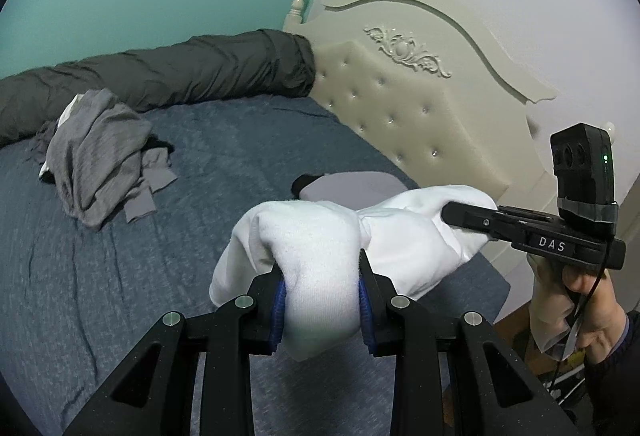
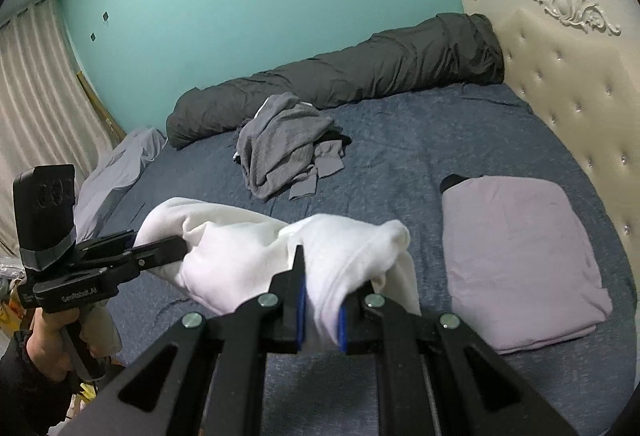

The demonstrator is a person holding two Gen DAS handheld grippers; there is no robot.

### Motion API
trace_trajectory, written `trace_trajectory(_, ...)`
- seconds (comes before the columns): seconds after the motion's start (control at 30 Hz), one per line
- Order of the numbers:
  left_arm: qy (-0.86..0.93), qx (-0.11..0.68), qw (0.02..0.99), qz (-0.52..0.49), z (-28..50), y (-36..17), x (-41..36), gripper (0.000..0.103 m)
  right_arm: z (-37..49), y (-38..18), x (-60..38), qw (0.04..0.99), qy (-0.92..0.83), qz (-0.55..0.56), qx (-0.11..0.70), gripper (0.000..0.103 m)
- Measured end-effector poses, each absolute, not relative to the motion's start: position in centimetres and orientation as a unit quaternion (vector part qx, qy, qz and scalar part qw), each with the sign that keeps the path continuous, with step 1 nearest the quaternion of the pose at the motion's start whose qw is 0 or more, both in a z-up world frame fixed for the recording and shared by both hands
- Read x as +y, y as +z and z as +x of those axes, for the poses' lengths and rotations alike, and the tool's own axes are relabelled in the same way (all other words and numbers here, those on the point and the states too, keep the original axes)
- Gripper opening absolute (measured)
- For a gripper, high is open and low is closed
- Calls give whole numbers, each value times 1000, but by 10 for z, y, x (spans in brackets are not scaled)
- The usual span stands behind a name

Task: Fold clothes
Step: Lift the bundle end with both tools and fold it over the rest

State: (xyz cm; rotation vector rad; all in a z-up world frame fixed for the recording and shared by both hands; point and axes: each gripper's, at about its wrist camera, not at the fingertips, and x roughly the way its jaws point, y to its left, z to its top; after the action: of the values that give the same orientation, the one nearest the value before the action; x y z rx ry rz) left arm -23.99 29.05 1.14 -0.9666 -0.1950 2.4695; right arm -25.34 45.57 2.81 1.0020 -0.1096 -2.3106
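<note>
White garment (image 1: pixel 316 248) held off the bed (image 1: pixel 120 276)
Your left gripper (image 1: pixel 322 300) and right gripper (image 2: pixel 320 312) each pinch a thick bunch — uneven pull could slip it loose.

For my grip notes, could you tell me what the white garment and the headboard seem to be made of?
White garment: soft fleecy knit, matte, bunching thickly in both grippers. Headboard: cream button-tufted padding, probably faux leather by its slight sheen, with shiny studs.
</note>
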Motion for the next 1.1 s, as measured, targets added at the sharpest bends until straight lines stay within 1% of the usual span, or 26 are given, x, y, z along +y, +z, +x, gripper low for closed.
trace_trajectory(0.2,907,-63,247,-336,-263,41,319,32,-280,57,485,295,-879,369,-63,11)
trace_trajectory(0.37,911,-61,251,-322,-308,63,344,32,-318,91,501,286,-891,349,-58,11)
trace_trajectory(0.53,915,-60,255,-308,-354,84,370,32,-367,113,518,267,-902,335,-49,11)
trace_trajectory(0.73,916,-60,257,-302,-414,76,413,32,-434,123,536,233,-921,311,-16,11)
trace_trajectory(0.93,917,-60,259,-297,-472,66,456,32,-492,117,566,189,-937,292,9,10)
trace_trajectory(1.0,913,-56,264,-306,-480,50,474,32,-502,108,578,179,-940,289,17,10)
trace_trajectory(1.1,903,-57,272,-328,-483,17,495,32,-508,76,598,168,-937,307,19,11)
